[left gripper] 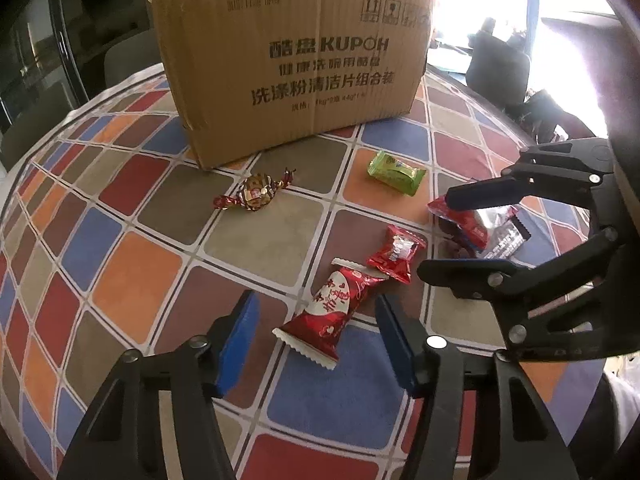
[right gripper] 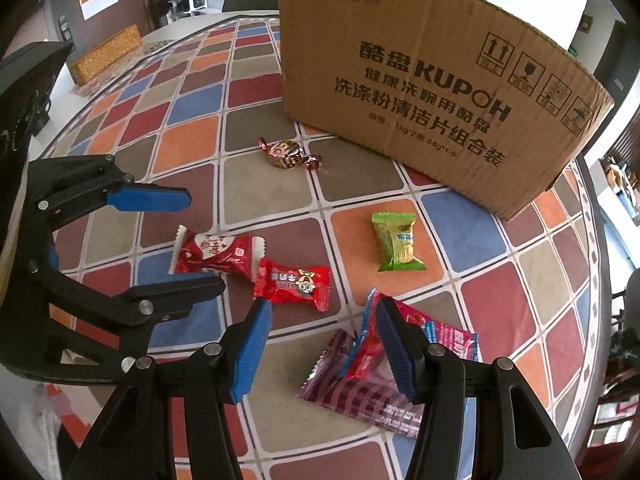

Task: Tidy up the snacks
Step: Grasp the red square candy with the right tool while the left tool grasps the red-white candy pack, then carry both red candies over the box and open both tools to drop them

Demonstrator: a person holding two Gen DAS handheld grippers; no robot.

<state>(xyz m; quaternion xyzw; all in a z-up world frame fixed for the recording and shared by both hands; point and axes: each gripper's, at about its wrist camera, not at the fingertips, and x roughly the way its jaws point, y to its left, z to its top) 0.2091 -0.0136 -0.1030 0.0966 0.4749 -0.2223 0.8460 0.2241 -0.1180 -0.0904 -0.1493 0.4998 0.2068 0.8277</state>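
A cardboard box (left gripper: 288, 60) (right gripper: 432, 100) stands at the back of the checkered table (left gripper: 132, 280) (right gripper: 192, 112). In front lie a gold twist candy (left gripper: 256, 192) (right gripper: 290, 154), a green packet (left gripper: 396, 172) (right gripper: 396, 242), a red-and-white packet (left gripper: 328, 316) (right gripper: 216, 254), a small red packet (left gripper: 394, 254) (right gripper: 294, 286), and a pink packet (right gripper: 440, 334) on a purple one (right gripper: 360, 396). My left gripper (left gripper: 316, 336) (right gripper: 204, 240) is open around the red-and-white packet. My right gripper (right gripper: 324, 344) (left gripper: 436, 232) is open; its right finger hides part of the pink packet.
A gold-patterned box (right gripper: 106, 54) lies at the table's far left edge in the right wrist view. Chairs (left gripper: 496, 68) stand beyond the table.
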